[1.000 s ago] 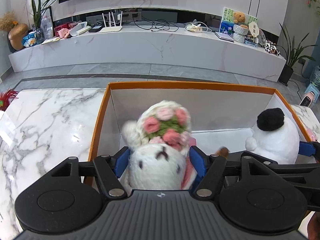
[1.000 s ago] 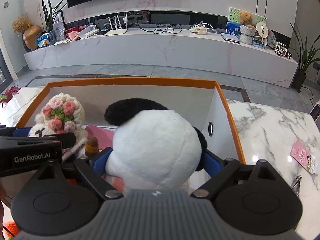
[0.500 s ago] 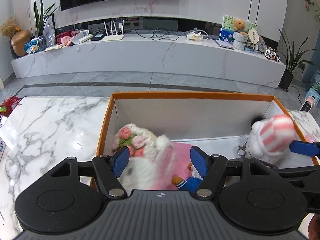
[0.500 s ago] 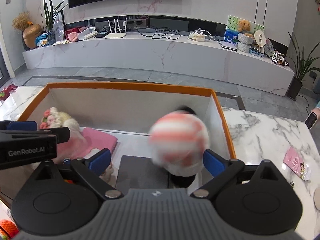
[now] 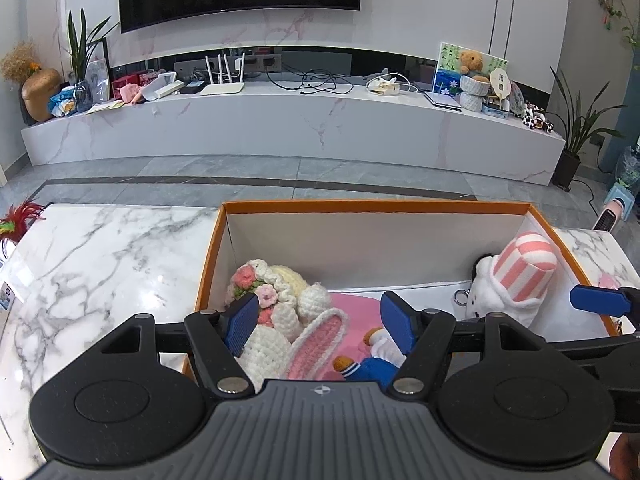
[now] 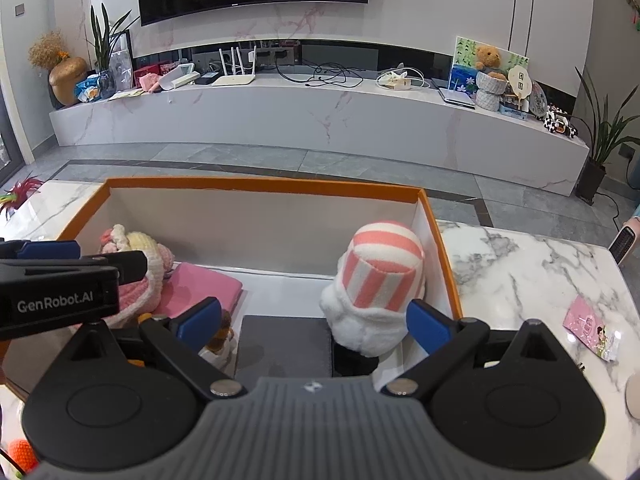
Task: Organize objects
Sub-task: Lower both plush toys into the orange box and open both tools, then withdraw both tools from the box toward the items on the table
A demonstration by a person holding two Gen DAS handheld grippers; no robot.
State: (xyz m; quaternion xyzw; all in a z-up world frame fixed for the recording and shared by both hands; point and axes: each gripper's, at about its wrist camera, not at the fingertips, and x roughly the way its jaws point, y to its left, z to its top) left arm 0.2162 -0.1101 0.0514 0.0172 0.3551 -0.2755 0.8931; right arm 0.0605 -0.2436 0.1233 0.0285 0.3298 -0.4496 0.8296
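Observation:
An orange-rimmed white box [image 5: 360, 205] [image 6: 256, 185] stands on the marble table. A crocheted white bunny with pink flowers [image 5: 276, 304] [image 6: 136, 256] lies on its side in the box's left part, on a pink cloth [image 5: 356, 312] [image 6: 204, 288]. A white plush with a pink-striped hat [image 5: 516, 280] [image 6: 376, 292] lies in the right part. My left gripper [image 5: 318, 320] is open above the bunny, holding nothing. My right gripper [image 6: 316, 318] is open above the striped plush, holding nothing.
A small doll in blue [image 5: 368, 360] and a dark flat item [image 6: 284, 344] lie in the box. A pink card [image 6: 588, 326] lies on the marble table [image 5: 100, 264] to the right. A red feather toy [image 5: 20, 218] lies at the far left edge.
Both grippers opened and let go of their toys. The bunny and the striped plush dropped into the box and tipped over. Both grippers rose and pulled back.

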